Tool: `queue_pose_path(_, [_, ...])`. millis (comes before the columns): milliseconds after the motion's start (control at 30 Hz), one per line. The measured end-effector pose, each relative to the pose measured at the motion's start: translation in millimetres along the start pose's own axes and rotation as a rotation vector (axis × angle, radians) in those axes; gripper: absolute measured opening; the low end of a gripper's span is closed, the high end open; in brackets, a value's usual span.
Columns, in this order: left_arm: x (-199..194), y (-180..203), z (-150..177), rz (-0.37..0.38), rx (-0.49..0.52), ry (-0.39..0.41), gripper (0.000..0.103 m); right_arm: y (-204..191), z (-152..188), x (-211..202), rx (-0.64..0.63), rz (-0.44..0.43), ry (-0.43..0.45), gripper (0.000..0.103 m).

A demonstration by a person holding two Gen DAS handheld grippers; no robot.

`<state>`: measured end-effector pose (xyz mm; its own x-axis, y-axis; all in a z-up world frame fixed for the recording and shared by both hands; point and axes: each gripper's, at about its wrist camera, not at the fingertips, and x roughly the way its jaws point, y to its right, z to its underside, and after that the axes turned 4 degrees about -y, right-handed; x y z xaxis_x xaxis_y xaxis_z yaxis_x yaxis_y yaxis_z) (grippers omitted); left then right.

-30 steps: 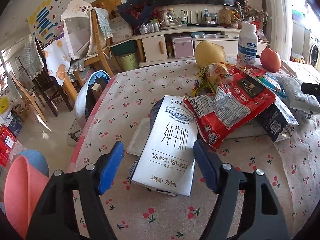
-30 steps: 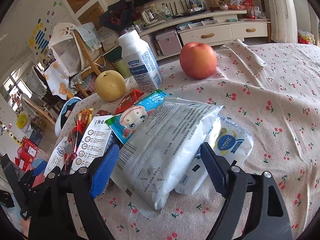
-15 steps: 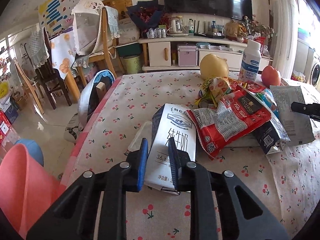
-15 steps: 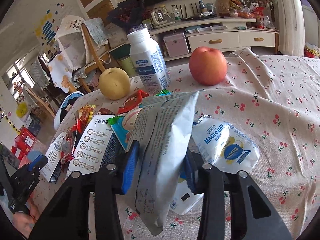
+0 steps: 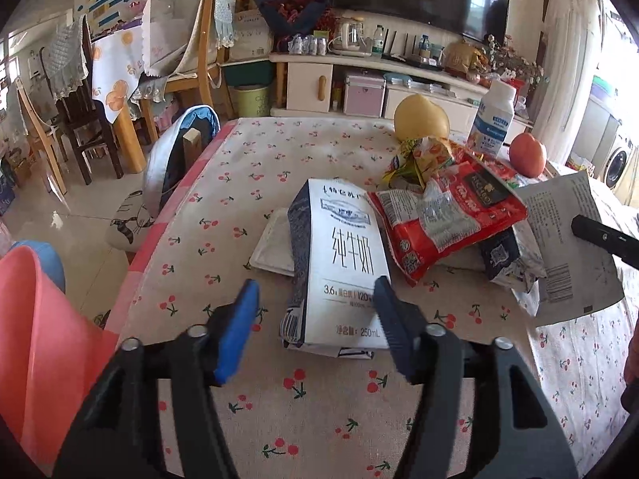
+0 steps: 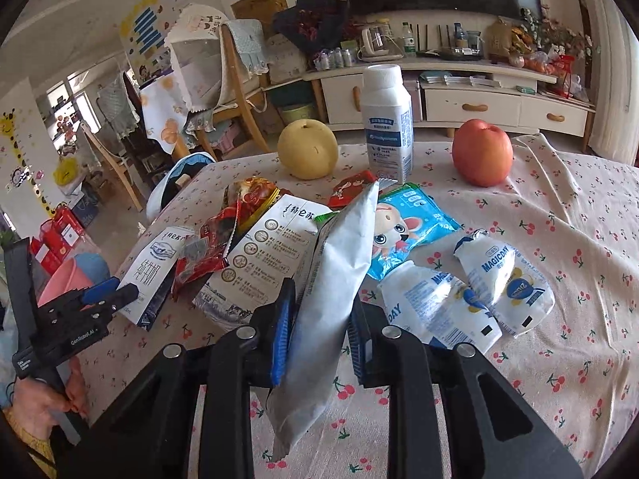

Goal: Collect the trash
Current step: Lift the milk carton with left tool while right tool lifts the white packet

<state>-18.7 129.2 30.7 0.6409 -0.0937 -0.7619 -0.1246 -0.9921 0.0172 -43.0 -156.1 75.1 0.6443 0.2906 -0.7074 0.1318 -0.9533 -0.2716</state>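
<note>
A white milk carton (image 5: 343, 263) lies flat on the cherry-print tablecloth (image 5: 247, 167). My left gripper (image 5: 313, 311) is open around its near end. Its jaws are opening: the right pad is at the carton's edge and the left pad stands clear. My right gripper (image 6: 319, 319) is closing and is shut on a grey-white snack bag (image 6: 331, 287), held upright off the table. That bag (image 5: 559, 215) also shows at the right of the left wrist view. More wrappers lie in a pile: a red snack bag (image 5: 443, 215), a second carton (image 6: 263, 263), a blue pouch (image 6: 403, 231) and two white pouches (image 6: 435, 303).
A pink bin (image 5: 36, 319) stands off the table's left edge, beside the left gripper (image 6: 108, 295). A pear (image 6: 307, 151), a white bottle (image 6: 387, 127) and an apple (image 6: 483, 151) stand at the back of the table. Chairs stand beyond the left edge.
The left jaws closed in front of the carton, then spread again. The right jaws closed on the grey-white bag and raised it on edge, uncovering the white pouches.
</note>
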Motion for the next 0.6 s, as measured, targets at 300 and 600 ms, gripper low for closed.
queue_pose_path(300, [1.3, 30.2, 2.7, -0.087, 0.185, 0.034, 0.053, 9.4, 7.9, 8.6, 0.085, -0.067, -0.062, 0.043])
queue_pose_path(600, [-15.5, 10.2, 3.5, -0.051, 0.084, 0.072, 0.023, 6.7, 23.3, -7.3, 0.144, -0.032, -0.040, 0.027])
